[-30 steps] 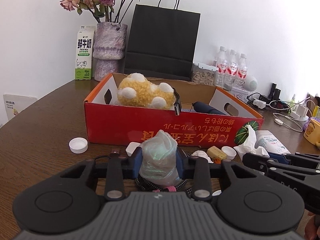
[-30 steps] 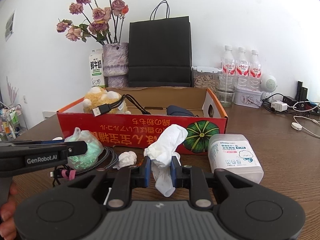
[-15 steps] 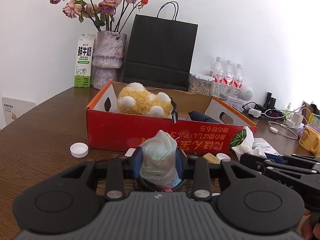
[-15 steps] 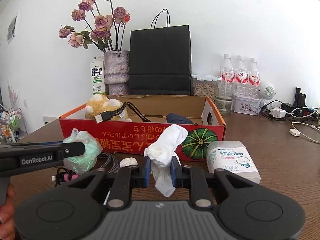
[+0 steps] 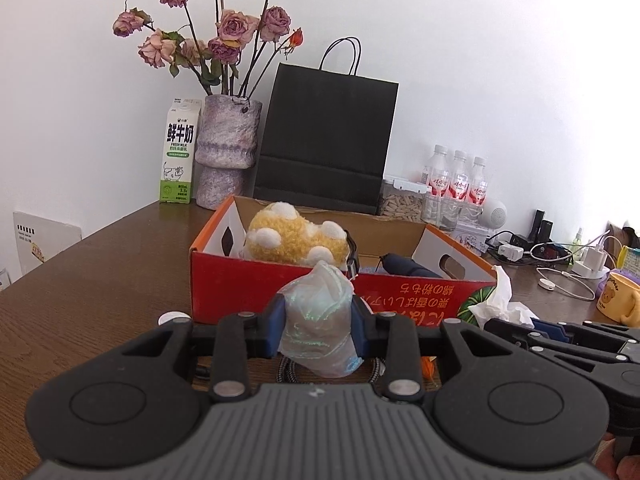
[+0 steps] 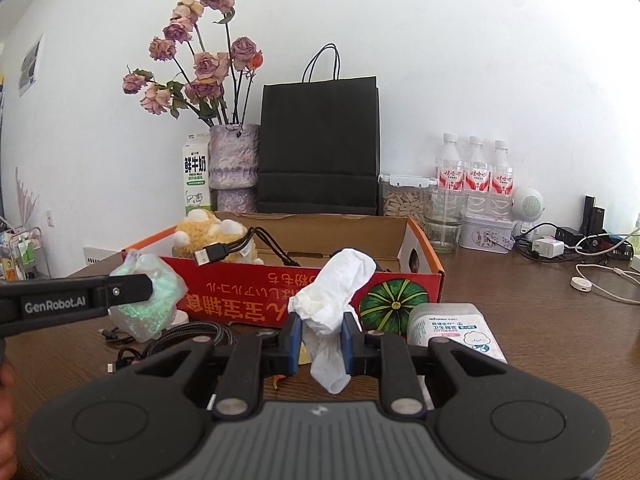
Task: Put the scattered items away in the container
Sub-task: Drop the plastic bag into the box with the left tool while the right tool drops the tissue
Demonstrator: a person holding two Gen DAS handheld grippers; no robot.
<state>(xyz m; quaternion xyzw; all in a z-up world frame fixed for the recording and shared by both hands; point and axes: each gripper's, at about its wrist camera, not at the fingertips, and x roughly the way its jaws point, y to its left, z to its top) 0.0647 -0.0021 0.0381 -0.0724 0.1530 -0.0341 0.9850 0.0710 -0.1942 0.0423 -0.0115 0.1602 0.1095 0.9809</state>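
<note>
I am gripping a plastic bag point(image 5: 318, 320) in my left tool point(image 5: 318, 330) and a tissue point(image 6: 332, 312) in my right tool point(image 6: 320, 344); the box point(image 6: 304, 292) is already holding a plush toy point(image 5: 296, 240), while cables point(image 6: 188, 334) are still lying on the tabletop point(image 5: 92, 288).

Left gripper point(image 5: 318, 322) clamped, pointing slightly downward; right gripper point(image 6: 320, 340) likewise

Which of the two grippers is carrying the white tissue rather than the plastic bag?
The right gripper: crumpled white tissue is pinched between its fingers. The left gripper clamps a crumpled greenish plastic bag.

Your way ahead is blocked low by the red cardboard box's front wall point(image 5: 320, 288). Its right half point(image 6: 344, 236) lies open; a yellow plush toy point(image 5: 296, 240) fills the left.
</note>
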